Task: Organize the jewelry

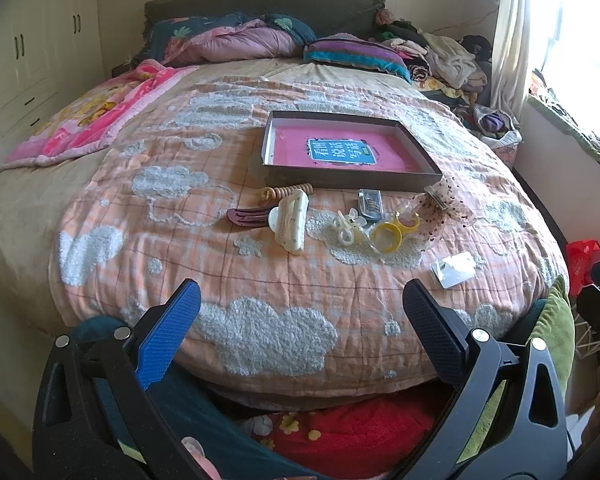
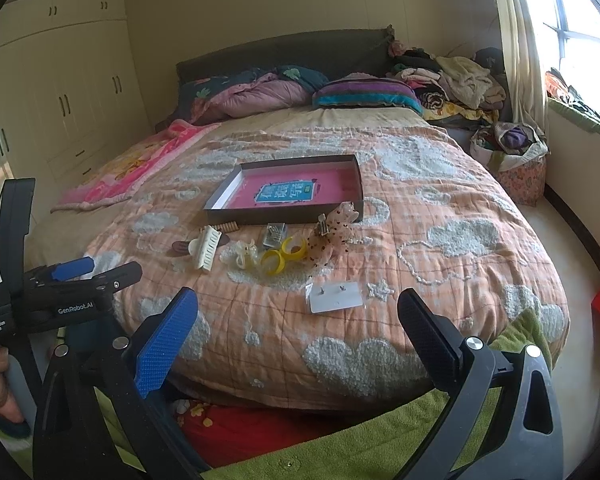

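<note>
A shallow dark box with a pink bottom (image 1: 400, 126) (image 2: 356, 184) lies on the quilted bed. In front of it lie a cream hair claw (image 1: 290, 220) (image 2: 208, 250), a dark red clip (image 1: 246, 216), two yellow rings (image 1: 392, 232) (image 2: 282, 258), a small white clip (image 1: 350, 228) (image 2: 244, 256), a silver comb (image 1: 370, 202), a spotted bow clip (image 1: 444, 200) (image 2: 336, 228) and a white earring card (image 1: 454, 268) (image 2: 334, 298). My left gripper (image 1: 300, 300) and right gripper (image 2: 298, 306) are open and empty near the bed's front edge.
Pillows (image 1: 352, 54) and a pink blanket (image 1: 96, 116) lie at the head of the bed. A clothes pile (image 2: 456, 76) and a bag (image 2: 516, 160) sit at the right by the window. Wardrobes (image 2: 60, 92) line the left wall.
</note>
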A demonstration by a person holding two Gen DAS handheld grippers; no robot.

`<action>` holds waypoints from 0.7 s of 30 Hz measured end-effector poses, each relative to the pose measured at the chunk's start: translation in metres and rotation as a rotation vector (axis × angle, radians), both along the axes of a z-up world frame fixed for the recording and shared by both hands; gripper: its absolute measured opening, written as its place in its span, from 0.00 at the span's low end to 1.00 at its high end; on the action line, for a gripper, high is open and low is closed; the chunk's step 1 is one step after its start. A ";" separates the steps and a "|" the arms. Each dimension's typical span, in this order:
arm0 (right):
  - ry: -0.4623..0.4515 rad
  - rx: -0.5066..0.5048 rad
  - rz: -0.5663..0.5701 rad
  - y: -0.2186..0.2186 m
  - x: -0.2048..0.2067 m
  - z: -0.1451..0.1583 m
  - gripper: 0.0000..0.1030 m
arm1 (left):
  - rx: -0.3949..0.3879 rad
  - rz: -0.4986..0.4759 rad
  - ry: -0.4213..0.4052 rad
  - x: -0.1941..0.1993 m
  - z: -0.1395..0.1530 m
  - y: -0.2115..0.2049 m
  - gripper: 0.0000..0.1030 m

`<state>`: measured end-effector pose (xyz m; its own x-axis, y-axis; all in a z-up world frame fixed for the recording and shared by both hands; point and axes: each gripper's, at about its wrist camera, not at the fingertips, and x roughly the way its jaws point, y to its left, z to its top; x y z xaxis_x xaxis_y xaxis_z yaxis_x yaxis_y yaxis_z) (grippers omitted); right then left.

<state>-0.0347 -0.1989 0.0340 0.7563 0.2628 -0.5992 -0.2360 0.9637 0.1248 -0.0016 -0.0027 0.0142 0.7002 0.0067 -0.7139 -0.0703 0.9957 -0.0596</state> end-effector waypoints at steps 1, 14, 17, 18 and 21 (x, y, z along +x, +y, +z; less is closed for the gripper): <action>0.000 0.002 0.000 0.000 0.000 0.001 0.96 | 0.002 0.001 0.000 0.000 -0.001 0.000 0.92; -0.002 0.004 0.002 0.001 0.000 0.001 0.96 | 0.011 0.002 -0.010 0.000 0.002 0.003 0.92; -0.004 0.005 0.002 0.001 0.001 0.002 0.96 | 0.011 0.003 -0.011 0.000 0.002 0.003 0.92; -0.003 0.005 0.001 0.001 0.000 0.001 0.96 | 0.010 0.003 -0.011 0.000 0.002 0.003 0.92; -0.003 0.006 0.001 0.001 0.001 0.002 0.96 | 0.011 0.003 -0.010 0.000 0.003 0.004 0.92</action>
